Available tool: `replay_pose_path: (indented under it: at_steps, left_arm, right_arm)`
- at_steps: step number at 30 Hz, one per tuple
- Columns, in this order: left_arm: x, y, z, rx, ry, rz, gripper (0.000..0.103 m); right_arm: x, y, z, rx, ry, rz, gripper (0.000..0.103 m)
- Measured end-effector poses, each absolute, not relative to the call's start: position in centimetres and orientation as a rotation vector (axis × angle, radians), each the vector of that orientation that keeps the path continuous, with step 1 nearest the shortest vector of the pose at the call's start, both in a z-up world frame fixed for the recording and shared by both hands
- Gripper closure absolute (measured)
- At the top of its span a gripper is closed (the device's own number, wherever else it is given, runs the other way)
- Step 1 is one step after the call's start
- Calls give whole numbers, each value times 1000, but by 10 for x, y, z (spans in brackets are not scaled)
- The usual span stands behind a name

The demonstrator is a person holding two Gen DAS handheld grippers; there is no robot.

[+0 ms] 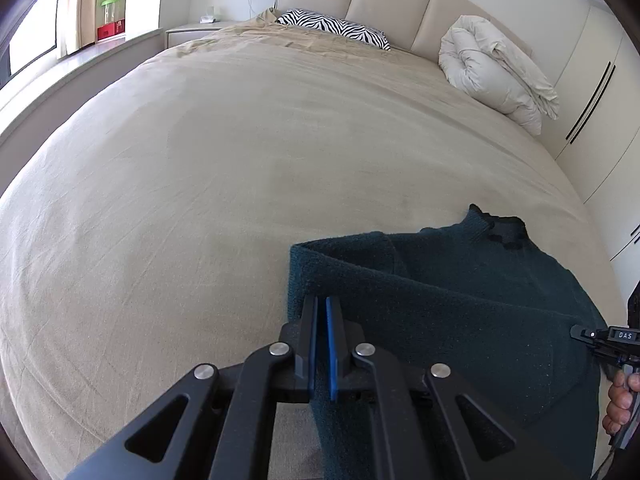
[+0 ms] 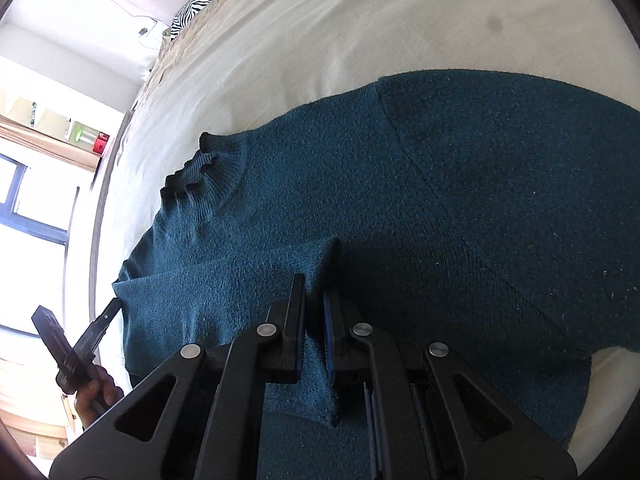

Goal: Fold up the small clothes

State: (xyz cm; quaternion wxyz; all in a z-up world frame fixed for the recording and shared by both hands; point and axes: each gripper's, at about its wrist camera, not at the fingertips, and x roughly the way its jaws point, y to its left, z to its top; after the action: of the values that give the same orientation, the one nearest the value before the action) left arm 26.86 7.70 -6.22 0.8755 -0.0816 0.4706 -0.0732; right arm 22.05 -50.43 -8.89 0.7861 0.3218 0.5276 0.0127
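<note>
Where the dark teal knitted sweater (image 1: 460, 308) lies flat on the beige-sheeted bed (image 1: 200, 200), it fills the lower right of the left wrist frame, its ribbed collar (image 1: 500, 228) pointing toward the upper right. Long axis: collar to hem, running roughly from upper right down toward the bottom edge of that frame. A folded edge of the knit rises at centre, directly ahead of the left hand-held gripper (image 1: 322, 308).

Left hand-held gripper: jaws nearly closed, blue pads pinching that left fold of the sweater; fabric passes between the fingers and down under the linkage.

Right hand-held gripper (image 2: 314, 288), own view: jaws likewise pinched together on a raised ridge of teal knit at lower centre. The sweater's body spreads to the right of frame, the collar sits left of centre. The other gripper and its holding hand (image 2: 96, 392) show at the lower left, at the garment's far edge.

Judgement: each gripper holds one side of the garment; the left grip sits on the outer edge, so the fold likely carries that edge across toward the right-hand side. Neither arm has slack distance to cover.
</note>
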Motion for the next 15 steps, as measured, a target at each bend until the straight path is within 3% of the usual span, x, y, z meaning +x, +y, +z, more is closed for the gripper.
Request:
replay_pose_path:
  at_steps: [8, 12, 15]
  left_arm:
    - [275, 64, -67, -83, 1003, -98, 99]
    - [254, 50, -46, -32, 911, -101, 99]
    - [246, 32, -64, 61, 964, -118, 98]
  right_arm:
    - [223, -503, -84, 656, 1133, 28, 96]
    - [221, -502, -88, 657, 1137, 22, 96]
    - [220, -505, -95, 689, 1123, 25, 96]
